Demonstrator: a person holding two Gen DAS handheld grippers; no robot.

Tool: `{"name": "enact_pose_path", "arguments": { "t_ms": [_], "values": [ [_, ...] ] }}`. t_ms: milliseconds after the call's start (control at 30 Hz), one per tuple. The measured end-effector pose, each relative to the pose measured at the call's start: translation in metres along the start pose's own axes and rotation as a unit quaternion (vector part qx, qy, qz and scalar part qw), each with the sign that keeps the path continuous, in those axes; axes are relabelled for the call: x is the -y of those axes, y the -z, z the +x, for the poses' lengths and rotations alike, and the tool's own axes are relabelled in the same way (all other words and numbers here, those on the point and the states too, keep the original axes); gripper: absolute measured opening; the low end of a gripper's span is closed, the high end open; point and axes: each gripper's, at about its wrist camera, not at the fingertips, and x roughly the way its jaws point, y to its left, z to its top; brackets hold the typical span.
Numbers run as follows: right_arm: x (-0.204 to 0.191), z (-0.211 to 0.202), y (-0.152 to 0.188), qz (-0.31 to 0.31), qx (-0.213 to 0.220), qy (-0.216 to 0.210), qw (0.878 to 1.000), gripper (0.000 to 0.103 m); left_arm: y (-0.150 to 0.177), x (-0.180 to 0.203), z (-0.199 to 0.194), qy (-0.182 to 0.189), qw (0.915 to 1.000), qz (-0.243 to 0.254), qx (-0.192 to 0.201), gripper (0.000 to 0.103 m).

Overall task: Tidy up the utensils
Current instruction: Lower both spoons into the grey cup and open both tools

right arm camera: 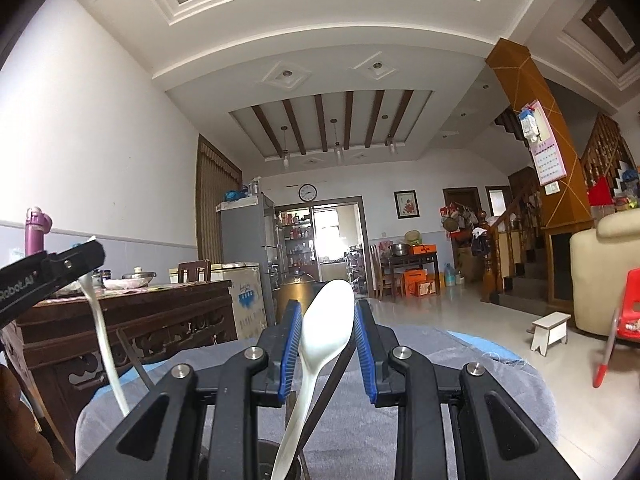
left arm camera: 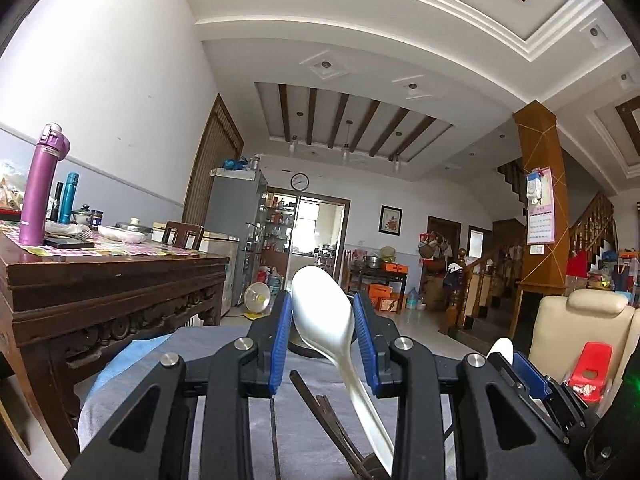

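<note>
Spoon (right arm camera: 328,320) betw. fingers (right arm camera: 291,344); other gripper (right arm camera: 86,254) reads "Robot.AI".

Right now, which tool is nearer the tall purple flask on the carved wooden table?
Left: the left tool is right of the purple flask; the right tool is farther right.

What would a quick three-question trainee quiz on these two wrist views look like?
1. True or false: the left gripper is empty.
2. What is between the pads of the right gripper? A) a fork B) a white spoon C) a knife
3. What colour is the tall bottle on the wooden table?

Key: 1 false, it grips the left spoon. 2 B. 3 purple.
</note>
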Motion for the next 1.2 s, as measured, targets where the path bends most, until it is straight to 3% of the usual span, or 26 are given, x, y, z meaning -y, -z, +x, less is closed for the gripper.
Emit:
{"name": "enact_pose_path", "arguments": {
  "t_ms": [633,1200],
  "values": [
    [0.005,-0.004,0.011,-0.023,-0.024,-0.012,0.999,0.030,0.032,0.021,0.013,0.010,0.9975,0.069,-0.006,0.033],
    [0.005,-0.010,0.017,-0.030,-0.048,-0.015,0.998,0.030,0.038,0.014,0.014,0.017,0.9992,0.028,-0.022,0.033]
  ]
}}
